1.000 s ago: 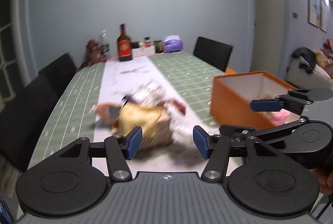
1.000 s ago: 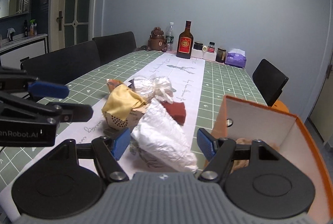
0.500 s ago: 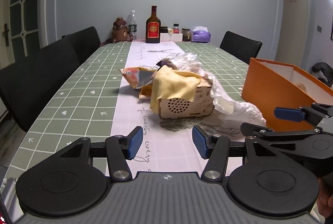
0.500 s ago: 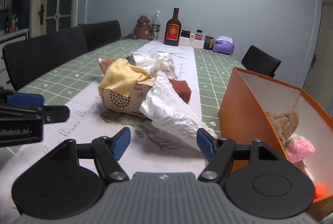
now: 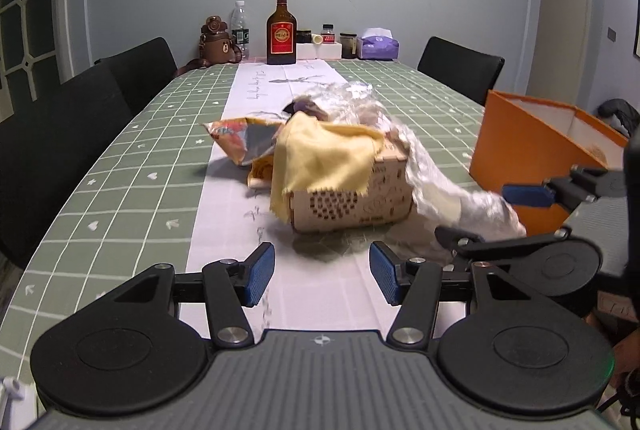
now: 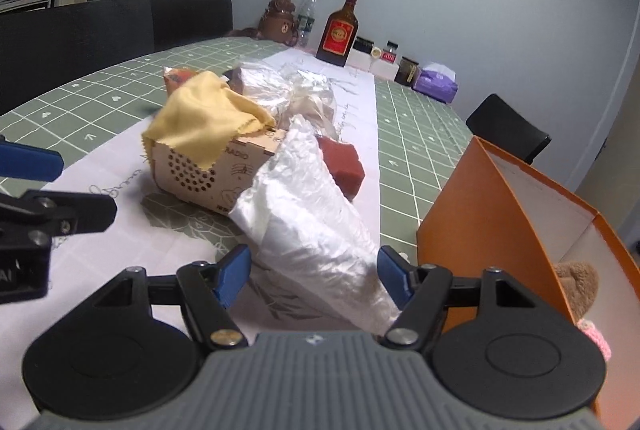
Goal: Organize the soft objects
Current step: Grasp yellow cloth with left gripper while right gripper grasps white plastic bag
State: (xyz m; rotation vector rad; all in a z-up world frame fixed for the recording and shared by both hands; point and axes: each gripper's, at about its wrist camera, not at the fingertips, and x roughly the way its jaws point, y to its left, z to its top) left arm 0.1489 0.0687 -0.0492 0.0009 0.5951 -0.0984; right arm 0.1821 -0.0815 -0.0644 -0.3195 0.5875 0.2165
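Wooden box [image 6: 208, 166] reads "RADIO" (yellow cloth [image 6: 200, 126] atop); left gripper [image 5: 322, 272], right gripper [image 6: 314, 272] released, empty

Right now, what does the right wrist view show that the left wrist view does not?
Only the right wrist view shows the red block behind the white plastic bag and the brown plush toy inside the orange box. Only the left wrist view shows the silvery inside of the snack packet. Both share the yellow cloth draped over the wooden box.
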